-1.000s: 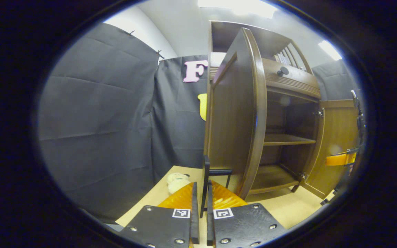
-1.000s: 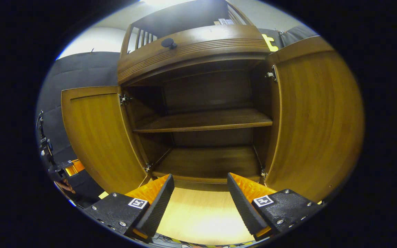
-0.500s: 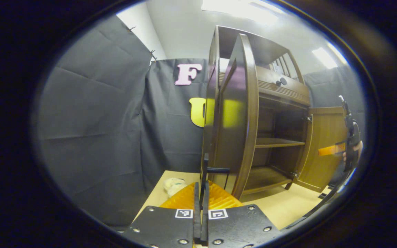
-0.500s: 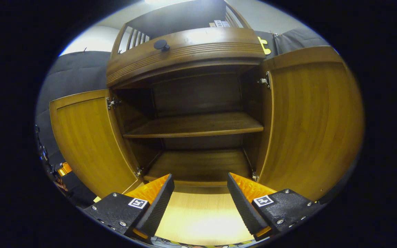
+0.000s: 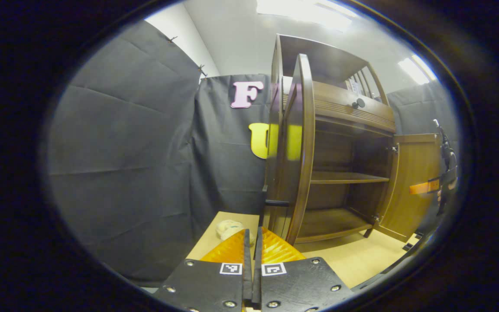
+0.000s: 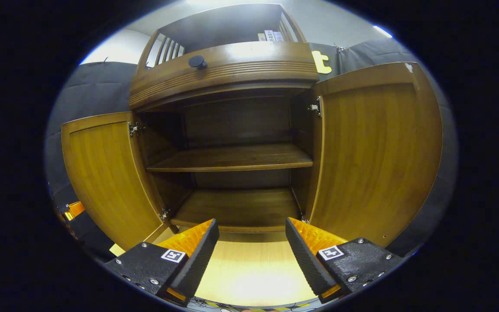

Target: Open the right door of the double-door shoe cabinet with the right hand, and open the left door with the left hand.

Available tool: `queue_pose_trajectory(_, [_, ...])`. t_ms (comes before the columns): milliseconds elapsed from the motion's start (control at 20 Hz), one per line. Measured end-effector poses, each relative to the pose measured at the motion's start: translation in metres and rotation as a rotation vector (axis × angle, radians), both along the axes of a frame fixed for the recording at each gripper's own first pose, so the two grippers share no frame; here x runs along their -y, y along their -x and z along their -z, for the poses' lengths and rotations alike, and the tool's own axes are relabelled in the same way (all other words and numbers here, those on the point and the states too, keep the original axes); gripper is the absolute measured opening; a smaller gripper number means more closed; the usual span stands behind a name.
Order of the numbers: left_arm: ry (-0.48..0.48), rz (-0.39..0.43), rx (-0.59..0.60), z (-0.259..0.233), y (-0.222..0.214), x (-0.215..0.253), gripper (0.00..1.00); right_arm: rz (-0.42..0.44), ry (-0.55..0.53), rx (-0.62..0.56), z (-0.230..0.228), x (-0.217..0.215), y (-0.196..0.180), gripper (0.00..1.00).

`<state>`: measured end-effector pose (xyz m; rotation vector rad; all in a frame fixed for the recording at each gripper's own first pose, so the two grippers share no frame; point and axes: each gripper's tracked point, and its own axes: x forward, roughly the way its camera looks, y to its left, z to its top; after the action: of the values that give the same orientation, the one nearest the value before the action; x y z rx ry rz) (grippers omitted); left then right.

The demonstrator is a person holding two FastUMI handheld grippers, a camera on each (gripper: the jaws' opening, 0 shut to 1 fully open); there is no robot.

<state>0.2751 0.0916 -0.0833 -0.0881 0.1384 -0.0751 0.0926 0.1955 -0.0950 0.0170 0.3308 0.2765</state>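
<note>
Shoe cabinet (image 6: 232, 130) stands wide open ahead of the right gripper (image 6: 251, 242), whose fingers are spread and empty, its right door (image 6: 375, 151) already swung aside. Left door (image 5: 295, 151), edge-on just beyond the left gripper (image 5: 253, 249), has its handle (image 5: 275, 202) free; those fingers are pressed together on nothing, apparently let go once the door cleared.

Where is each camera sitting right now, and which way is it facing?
Left gripper view: rides the left gripper, fingers together, facing the left door edge-on, beside the cabinet.
Right gripper view: rides the right gripper, fingers apart, facing straight into the cabinet between both swung-out doors.
Shared: the shelf, the right door, the round knob on top.
</note>
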Motion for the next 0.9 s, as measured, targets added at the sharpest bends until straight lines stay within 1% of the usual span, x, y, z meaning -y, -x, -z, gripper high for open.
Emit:
queue_pose_trajectory(50, [0.0,-0.013,0.01,-0.009,0.005,0.002,0.01,0.0,-0.003,0.004,0.0,0.005,-0.001,0.95])
queue_pose_trajectory(100, [-0.002,-0.031,0.023,-0.019,0.011,0.005,0.05,-0.002,-0.007,0.009,-0.001,0.01,-0.003,0.95])
queue_pose_trajectory(150, [-0.008,-0.048,0.037,-0.03,0.018,0.008,0.05,-0.006,-0.01,0.016,-0.002,0.015,-0.005,0.95])
queue_pose_trajectory(200, [-0.018,-0.064,0.05,-0.041,0.024,0.013,0.05,-0.012,-0.013,0.024,-0.004,0.021,-0.005,0.92])
queue_pose_trajectory(250, [-0.028,-0.083,0.061,-0.052,0.031,0.015,0.05,-0.014,-0.015,0.04,-0.009,0.029,-0.004,0.92])
queue_pose_trajectory(300, [-0.033,-0.097,0.071,-0.062,0.041,0.023,0.01,-0.012,-0.013,0.068,-0.015,0.038,-0.004,0.92])
queue_pose_trajectory(350, [-0.036,-0.118,0.08,-0.069,0.052,0.032,0.0,-0.011,-0.005,0.103,-0.023,0.048,-0.002,0.95])
queue_pose_trajectory(400, [-0.032,-0.13,0.089,-0.076,0.057,0.043,0.05,-0.013,0.001,0.14,-0.03,0.056,0.0,0.92])
queue_pose_trajectory(450, [-0.021,-0.138,0.098,-0.083,0.061,0.057,0.01,-0.021,0.008,0.165,-0.034,0.063,0.005,0.92])
queue_pose_trajectory(500, [-0.002,-0.155,0.102,-0.087,0.063,0.075,0.15,-0.034,0.013,0.175,-0.033,0.068,0.01,0.92])
queue_pose_trajectory(650, [0.052,-0.212,0.141,-0.089,0.073,0.112,0.58,-0.091,-0.003,0.139,-0.016,0.077,0.028,0.92])
queue_pose_trajectory(700, [0.073,-0.217,0.161,-0.089,0.076,0.124,0.72,-0.099,-0.013,0.141,-0.012,0.082,0.032,0.92])
queue_pose_trajectory(750, [0.092,-0.222,0.164,-0.088,0.078,0.135,0.86,-0.101,-0.019,0.15,-0.011,0.086,0.037,0.96])
queue_pose_trajectory(800, [0.105,-0.222,0.155,-0.085,0.08,0.144,1.0,-0.091,-0.014,0.155,-0.007,0.092,0.042,0.95])
queue_pose_trajectory(900, [0.09,-0.203,0.155,-0.09,0.084,0.161,1.0,-0.076,-0.001,0.183,-0.007,0.105,0.051,0.95])
